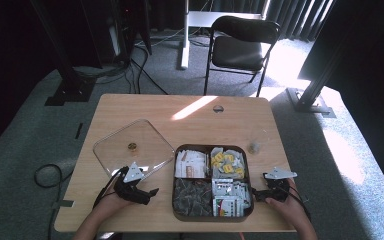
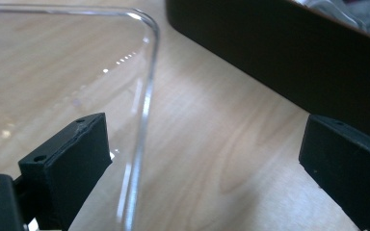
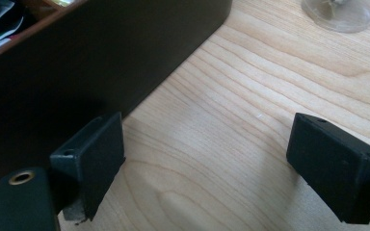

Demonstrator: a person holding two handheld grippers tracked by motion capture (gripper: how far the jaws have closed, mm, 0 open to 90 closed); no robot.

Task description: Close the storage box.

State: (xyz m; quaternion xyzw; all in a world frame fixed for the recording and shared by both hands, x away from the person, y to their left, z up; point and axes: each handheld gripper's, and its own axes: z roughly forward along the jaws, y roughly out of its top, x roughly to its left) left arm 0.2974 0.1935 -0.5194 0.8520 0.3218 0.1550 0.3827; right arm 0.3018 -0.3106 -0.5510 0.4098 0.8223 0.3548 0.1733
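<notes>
A dark brown box [image 1: 179, 150] with four compartments of packets sits at the table's front middle. Its clear square lid [image 1: 111, 145], with a small brass knob [image 1: 132, 146], lies flat to the left. My left gripper [image 1: 149, 195] rests on the table between lid and box, open and empty. In the left gripper view, the left gripper [image 2: 207, 144] has the lid's rim [image 2: 147, 101] by one jaw and the box wall [image 2: 279, 53] past the other. My right gripper [image 1: 256, 195] is open at the box's right side. In the right gripper view, the right gripper [image 3: 207, 144] shows bare wood between its jaws and the box wall [image 3: 77, 62] beside one.
A small clear round object [image 1: 253, 147] [image 3: 337, 14] stands on the wood right of the box. A black folding chair [image 1: 240, 50] is beyond the table's far edge. Cables [image 1: 45, 175] lie on the carpet at left.
</notes>
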